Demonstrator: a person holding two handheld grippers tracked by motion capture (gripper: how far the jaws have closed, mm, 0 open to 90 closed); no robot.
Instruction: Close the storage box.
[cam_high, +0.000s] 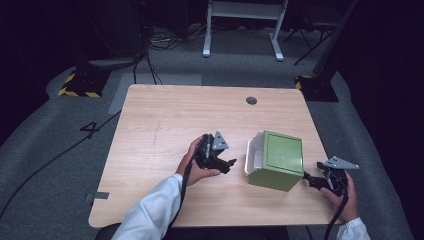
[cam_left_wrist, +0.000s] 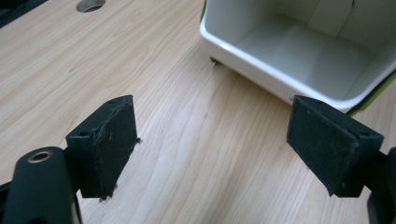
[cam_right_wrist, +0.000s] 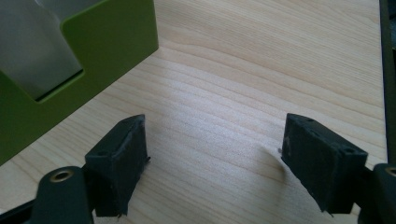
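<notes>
A green box (cam_high: 278, 160) with a white liner (cam_high: 253, 154) is lying on its side on the light wooden desk (cam_high: 165, 130), its open mouth facing the left gripper (cam_high: 220, 159).

The left gripper is sitting just left of the box, held in the person's left hand (cam_high: 192, 162), with its fingers (cam_left_wrist: 105, 144) spread wide and holding nothing. In the left gripper view, the white rim (cam_left_wrist: 261, 70) of the liner is lying ahead of the fingers and toward the right one, near it but apart, and bare desk is showing between the two pads. A round hole (cam_left_wrist: 90, 4) in the desk is showing far ahead of the left finger.

The right gripper (cam_high: 320, 181) is sitting at the box's closed end, in the person's right hand (cam_high: 345, 197), near the desk's right edge. Its fingers (cam_right_wrist: 119, 163) are also spread apart and empty. In the right gripper view, the green wall (cam_right_wrist: 93, 51) of the box is standing ahead of the left finger, just beyond it, with a notch in its edge showing grey-white inside. Bare wood is lying between and ahead of the right finger.
</notes>
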